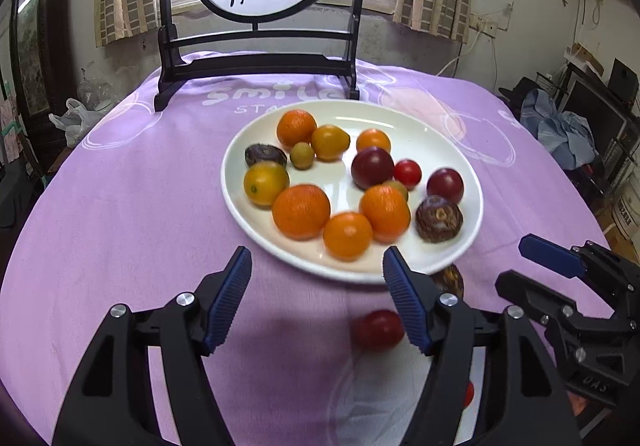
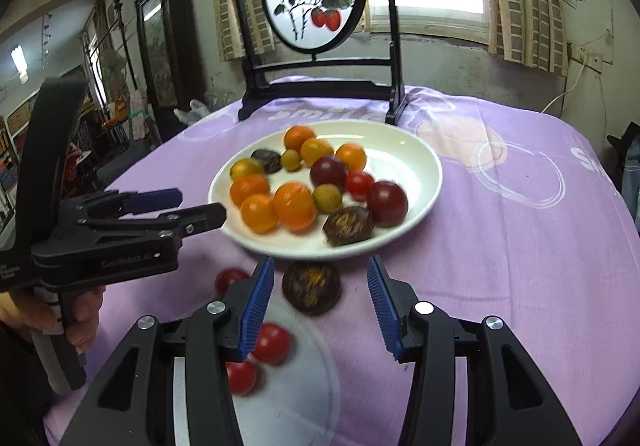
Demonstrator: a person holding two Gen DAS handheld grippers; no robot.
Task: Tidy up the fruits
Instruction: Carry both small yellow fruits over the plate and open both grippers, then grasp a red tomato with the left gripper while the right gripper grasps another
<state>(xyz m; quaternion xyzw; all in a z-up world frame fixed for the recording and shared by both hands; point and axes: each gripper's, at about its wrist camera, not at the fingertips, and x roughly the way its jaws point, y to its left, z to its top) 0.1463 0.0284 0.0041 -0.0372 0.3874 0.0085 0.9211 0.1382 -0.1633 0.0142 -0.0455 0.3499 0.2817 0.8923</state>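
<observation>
Purple cloth (image 1: 140, 206): covers the bench.
White plate (image 1: 448, 126): holds oranges, plums, tomatoes.
Loose fruit: dark fruit (image 2: 311, 288) just before the plate; red tomatoes (image 2: 272, 343) nearer.
Left gripper (image 1: 316, 302): jaws apart, gripping nothing.
Right gripper (image 2: 320, 306): jaws apart, dark fruit just ahead, untouched.

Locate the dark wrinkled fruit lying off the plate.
In the right wrist view, the dark wrinkled fruit lies on the purple cloth, just before the plate's near rim.

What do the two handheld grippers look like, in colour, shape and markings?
The left gripper and the right gripper match: black plastic frames with triangular cutouts, silver round bolt heads, and blue ribbed pads lining the jaws. In the right wrist view the left gripper's side carries small white lettering, too blurred to read.
</observation>
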